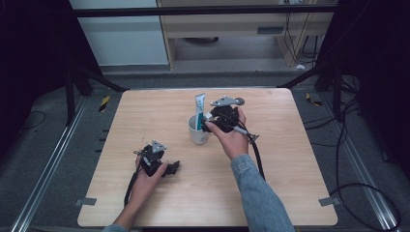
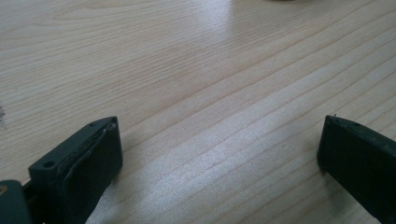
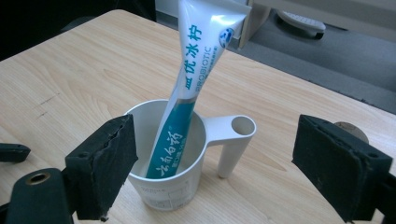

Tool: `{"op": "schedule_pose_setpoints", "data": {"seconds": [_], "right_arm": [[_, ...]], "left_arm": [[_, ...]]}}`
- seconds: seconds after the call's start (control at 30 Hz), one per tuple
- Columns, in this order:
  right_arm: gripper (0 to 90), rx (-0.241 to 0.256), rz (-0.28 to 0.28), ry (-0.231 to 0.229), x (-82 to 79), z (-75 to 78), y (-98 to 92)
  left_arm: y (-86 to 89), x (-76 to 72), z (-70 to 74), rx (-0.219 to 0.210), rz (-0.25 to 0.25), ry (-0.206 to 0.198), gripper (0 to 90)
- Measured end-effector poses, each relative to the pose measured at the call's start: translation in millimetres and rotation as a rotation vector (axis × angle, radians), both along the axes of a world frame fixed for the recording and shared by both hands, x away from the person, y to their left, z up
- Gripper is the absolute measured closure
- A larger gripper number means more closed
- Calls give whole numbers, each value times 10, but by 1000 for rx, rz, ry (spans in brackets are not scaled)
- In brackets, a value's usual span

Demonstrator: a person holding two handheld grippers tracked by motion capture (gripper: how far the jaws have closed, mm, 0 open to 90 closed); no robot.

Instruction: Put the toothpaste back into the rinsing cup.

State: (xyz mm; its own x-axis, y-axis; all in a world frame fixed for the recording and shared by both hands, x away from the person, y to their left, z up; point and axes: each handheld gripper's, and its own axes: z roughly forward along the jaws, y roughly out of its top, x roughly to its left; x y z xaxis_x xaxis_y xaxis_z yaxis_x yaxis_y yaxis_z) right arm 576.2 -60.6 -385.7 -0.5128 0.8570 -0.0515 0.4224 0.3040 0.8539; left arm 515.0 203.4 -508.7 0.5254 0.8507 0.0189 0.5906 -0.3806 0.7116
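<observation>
A white cup (image 1: 198, 133) (image 3: 180, 158) with a side handle stands near the middle of the wooden table (image 1: 145, 111). A teal and white toothpaste tube (image 1: 198, 110) (image 3: 192, 86) leans upright inside it. My right gripper (image 1: 209, 124) (image 3: 224, 170) hovers just right of the cup, open, its jaws spread wide either side of the cup with nothing held. My left gripper (image 1: 175, 166) (image 2: 219, 163) rests low over bare wood at the front left, open and empty.
The table's far edge (image 1: 203, 89) meets a grey floor with cables (image 1: 358, 159) at the right. A black frame bar (image 1: 203, 10) crosses overhead at the back. Metal rails run beside the table.
</observation>
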Motion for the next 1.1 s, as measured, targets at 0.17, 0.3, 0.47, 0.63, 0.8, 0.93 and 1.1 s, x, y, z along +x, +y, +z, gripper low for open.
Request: {"op": "schedule_pose_setpoints", "data": {"seconds": [0.17,0.3,0.47,0.63,0.8,0.93,1.1], "right_arm": [[131,9,3,5,-23,51,-90],[132,0,-2,-2,-48,75,-218],[132,-8,-10,1,-101,61,-325],[136,-14,-33,17,-155,-31,-462],[163,-27,-31,11,-221,-48,-557],[168,-39,-32,18,-265,-43,-645],[121,-44,-31,51,-312,-82,-757]], "left_arm": [[0,0,0,0,0,0,0],[0,0,0,0,0,-1,0],[4,-8,0,0,-2,0,0],[9,-23,-1,-2,1,-2,0],[9,-22,-1,-2,1,-2,0],[9,-23,-2,-3,2,-2,0],[8,-23,-2,-3,2,-2,0]]}}
